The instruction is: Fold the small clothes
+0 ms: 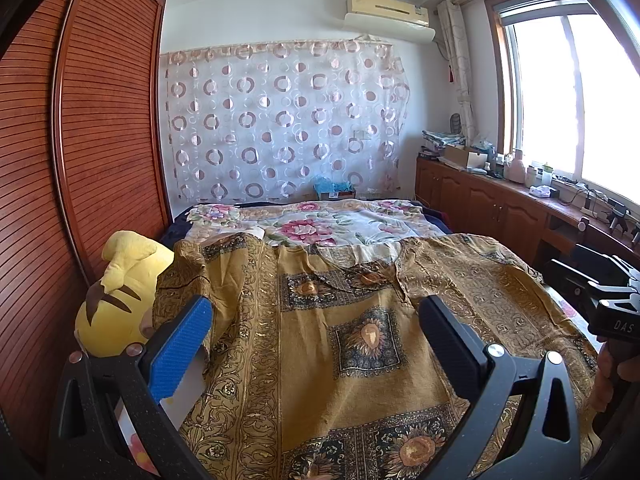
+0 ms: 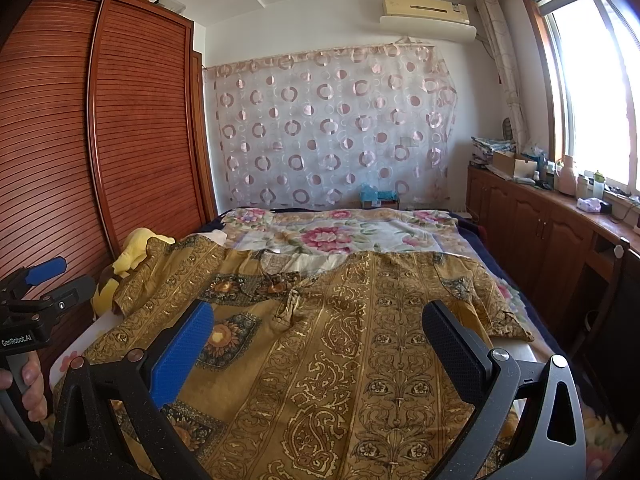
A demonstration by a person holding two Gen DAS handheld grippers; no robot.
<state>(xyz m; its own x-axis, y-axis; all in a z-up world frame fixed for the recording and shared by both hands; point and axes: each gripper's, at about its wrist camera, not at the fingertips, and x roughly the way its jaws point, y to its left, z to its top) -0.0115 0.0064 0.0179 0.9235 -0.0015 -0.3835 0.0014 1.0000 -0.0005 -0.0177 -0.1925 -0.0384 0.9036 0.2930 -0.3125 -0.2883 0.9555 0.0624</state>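
A mustard-yellow patterned shirt (image 1: 344, 320) lies spread flat on the bed, collar toward the far end; it also shows in the right wrist view (image 2: 340, 340). My left gripper (image 1: 316, 320) is open, held above the shirt's left half, with nothing between its jaws. My right gripper (image 2: 318, 328) is open above the shirt's right half, also empty. The right gripper shows at the right edge of the left wrist view (image 1: 600, 288), and the left gripper shows at the left edge of the right wrist view (image 2: 44, 280).
A yellow plush toy (image 1: 120, 292) lies at the bed's left edge by the wooden wardrobe (image 1: 80, 160). A floral bedspread (image 1: 320, 220) covers the far bed. A wooden cabinet (image 1: 500, 200) with clutter runs along the window on the right.
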